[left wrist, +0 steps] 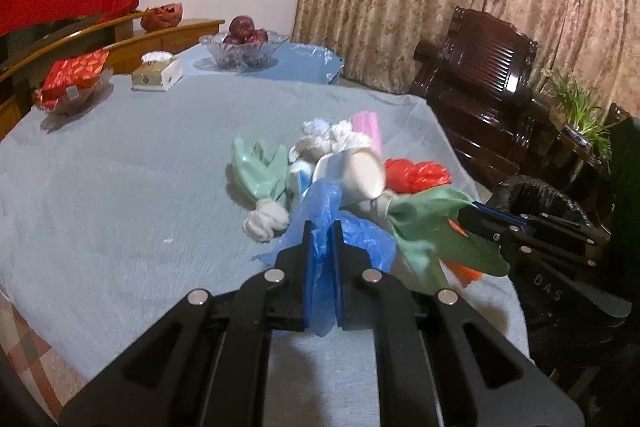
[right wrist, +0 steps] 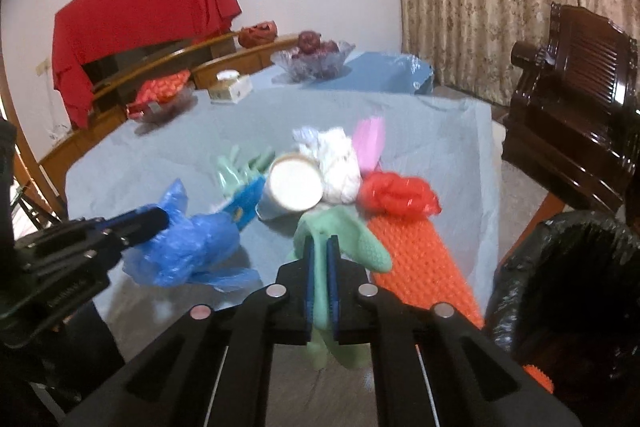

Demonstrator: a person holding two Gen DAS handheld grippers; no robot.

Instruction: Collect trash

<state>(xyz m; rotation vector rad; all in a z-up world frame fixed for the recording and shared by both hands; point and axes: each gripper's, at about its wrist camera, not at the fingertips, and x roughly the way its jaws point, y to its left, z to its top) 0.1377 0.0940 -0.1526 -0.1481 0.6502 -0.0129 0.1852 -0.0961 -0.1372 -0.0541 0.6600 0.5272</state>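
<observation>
Both tongs point forward and downward over the near edge of the bench [left wrist: 120, 187], which is covered with a pale grey-blue cloth.

Left tongs [left wrist: 322, 227]: closed on a blue plastic bag [left wrist: 320, 267]. The film is pinched between the two blue pads, and the rest of the bag bunches out ahead of and to the right of the tips.

Right tongs [right wrist: 320, 243]: closed on a green glove [right wrist: 344, 227]. The glove passes between the pads; its cuff hangs below the tongs and its fingers spread just beyond the tips.

Remaining trash lies in a cluster at the right part of the bench, just beyond both tongs:
- a paper cup [right wrist: 292, 187] on its side, mouth toward the cameras;
- a second green glove [left wrist: 256, 171] to the left of the cup;
- white crumpled paper [right wrist: 340, 163] beyond the cup;
- a pink item [right wrist: 370, 143] at the far side;
- a red plastic bag [right wrist: 396, 195] to the right;
- an orange textured sheet [right wrist: 420, 259] at the near right edge of the bench.

A bin lined with a black bag [right wrist: 560, 287] stands off the right edge of the bench, near the right tongs.
</observation>
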